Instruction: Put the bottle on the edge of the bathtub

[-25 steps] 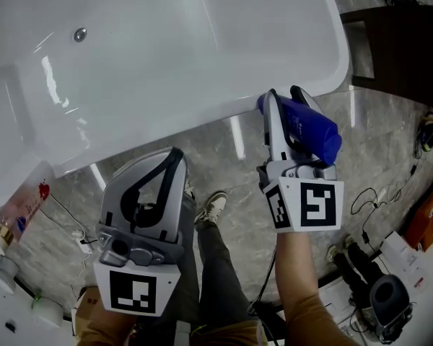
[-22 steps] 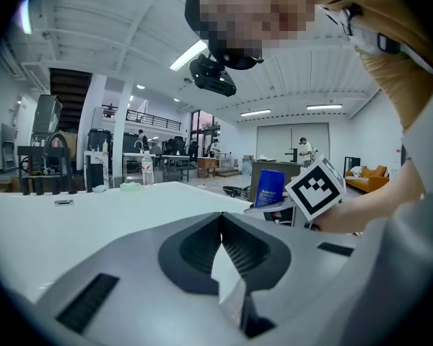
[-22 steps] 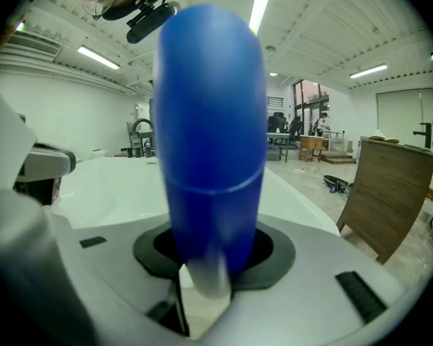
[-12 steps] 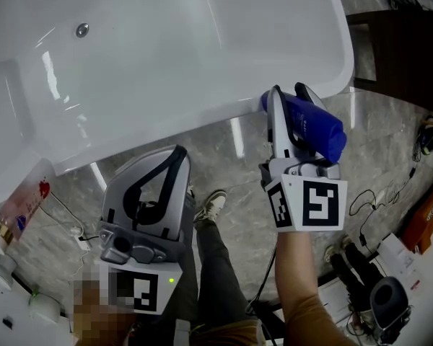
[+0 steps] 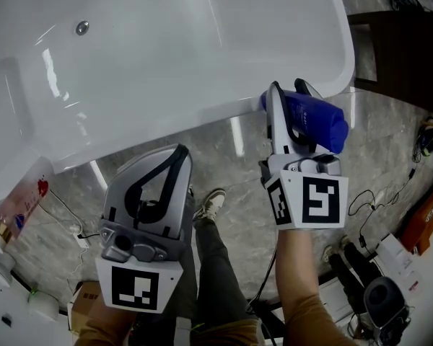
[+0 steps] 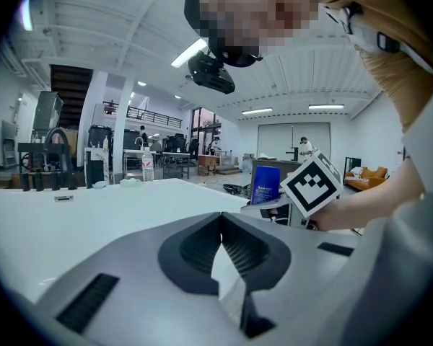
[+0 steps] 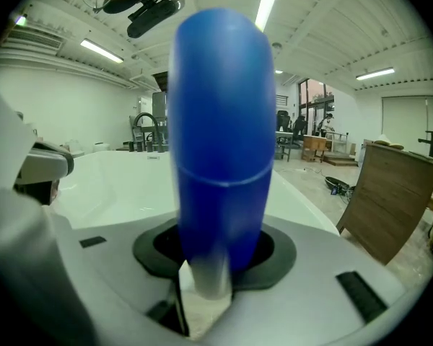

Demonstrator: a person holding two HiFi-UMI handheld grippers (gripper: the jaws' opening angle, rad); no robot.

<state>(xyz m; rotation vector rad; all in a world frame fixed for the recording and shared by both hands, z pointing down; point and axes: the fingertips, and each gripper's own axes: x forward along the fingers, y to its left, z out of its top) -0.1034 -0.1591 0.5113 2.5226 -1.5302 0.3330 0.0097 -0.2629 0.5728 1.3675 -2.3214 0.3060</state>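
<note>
Bottle [image 5: 315,119] edged toward bathtub [image 5: 166,56] rim, right gripper [image 5: 287,92] holding

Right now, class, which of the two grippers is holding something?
The right gripper: its jaws clamp the blue bottle near the bathtub rim. The left gripper has its jaws together with nothing between them.

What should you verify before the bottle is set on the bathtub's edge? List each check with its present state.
1. Blue bottle clamped in right gripper: ok.
2. Bathtub rim beside the bottle bare: ok.
3. Bottle fully over the rim: not ok, only its far end overlaps it in the head view.
4. Left gripper shut, empty, away from the bottle: ok.
5. Height of bottle above rim: cannot tell.
</note>
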